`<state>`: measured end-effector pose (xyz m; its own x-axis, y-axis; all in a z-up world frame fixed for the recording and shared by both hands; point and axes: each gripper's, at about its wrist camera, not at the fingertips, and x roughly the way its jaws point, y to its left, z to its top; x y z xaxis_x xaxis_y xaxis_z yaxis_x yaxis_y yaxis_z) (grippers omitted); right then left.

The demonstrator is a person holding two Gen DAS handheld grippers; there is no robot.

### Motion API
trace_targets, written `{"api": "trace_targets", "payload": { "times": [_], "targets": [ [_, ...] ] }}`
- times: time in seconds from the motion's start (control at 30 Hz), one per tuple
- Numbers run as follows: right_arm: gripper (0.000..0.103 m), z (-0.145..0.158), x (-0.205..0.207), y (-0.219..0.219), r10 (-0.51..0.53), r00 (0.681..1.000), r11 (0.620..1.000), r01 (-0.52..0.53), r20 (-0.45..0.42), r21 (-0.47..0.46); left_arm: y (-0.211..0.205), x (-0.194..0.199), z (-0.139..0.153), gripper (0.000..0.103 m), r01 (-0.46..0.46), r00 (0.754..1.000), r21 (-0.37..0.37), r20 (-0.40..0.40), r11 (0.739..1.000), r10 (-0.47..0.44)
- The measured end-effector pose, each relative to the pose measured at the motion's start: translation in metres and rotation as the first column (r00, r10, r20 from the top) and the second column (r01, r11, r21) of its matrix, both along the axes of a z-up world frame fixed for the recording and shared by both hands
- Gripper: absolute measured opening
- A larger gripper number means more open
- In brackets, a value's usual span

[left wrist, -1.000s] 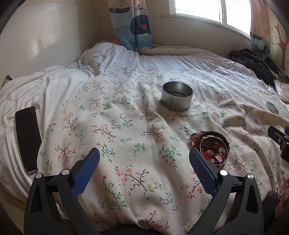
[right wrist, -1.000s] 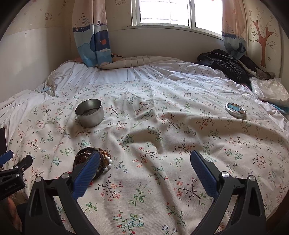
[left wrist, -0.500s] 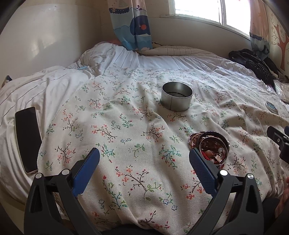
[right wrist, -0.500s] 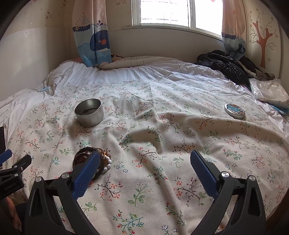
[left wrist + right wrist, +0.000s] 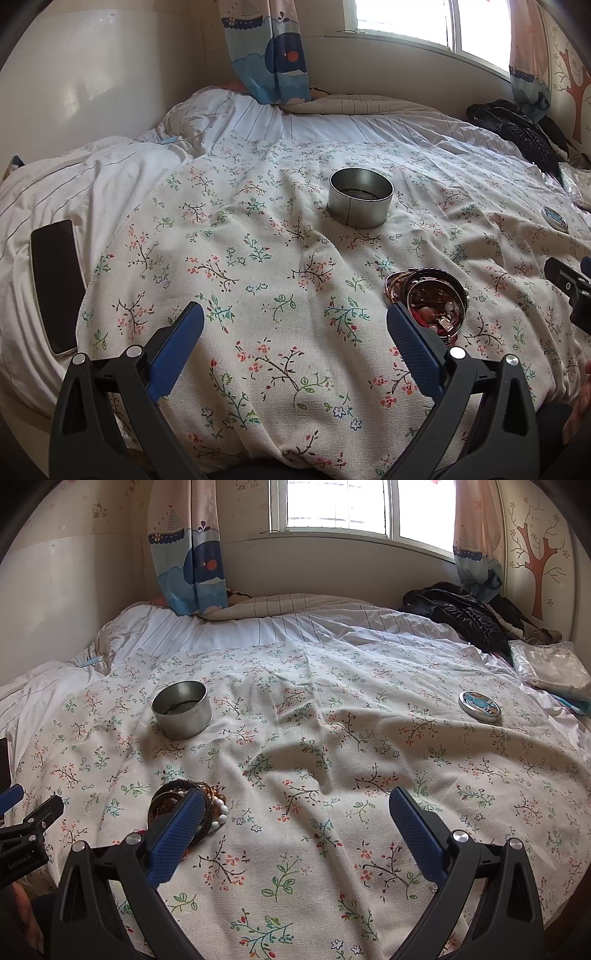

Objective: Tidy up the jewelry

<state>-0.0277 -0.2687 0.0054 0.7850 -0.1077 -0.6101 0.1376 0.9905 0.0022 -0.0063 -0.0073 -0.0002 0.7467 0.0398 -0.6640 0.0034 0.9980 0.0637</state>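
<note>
Comparing with second ago: nothing moved, task not started.
Bed (image 5: 332, 709): floral cloth, all items resting on it.
Left claw (image 5: 295, 332): wide open, empty, hovering at near edge.
Right claw (image 5: 297, 818): wide open, empty, same.
Tin (image 5: 361, 200): 12 o'clock in left view, upright, lid off.
Jewelry pile (image 5: 428, 301): 3 o'clock, just beside left claw's right finger, untouched.
Lid (image 5: 479, 706): 2 o'clock in right view, well apart from tin.

A dark phone (image 5: 55, 286) lies at the left edge on the white striped sheet (image 5: 110, 166). A black jacket (image 5: 461, 614) is heaped upper right beside a clear plastic bag (image 5: 550, 666). Whale-print curtains (image 5: 188, 557) hang upper left.
</note>
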Motion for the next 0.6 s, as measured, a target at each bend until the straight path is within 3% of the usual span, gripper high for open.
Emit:
{"api": "trace_targets", "payload": {
  "times": [0.6],
  "targets": [
    [0.096, 0.0003, 0.0012, 0.0017, 0.000, 1.000, 1.000, 0.000, -0.001, -0.002, -0.0009, -0.0001, 0.0001, 0.095, -0.001, 1.000, 0.000, 0.002, 1.000, 0.001]
  ]
}}
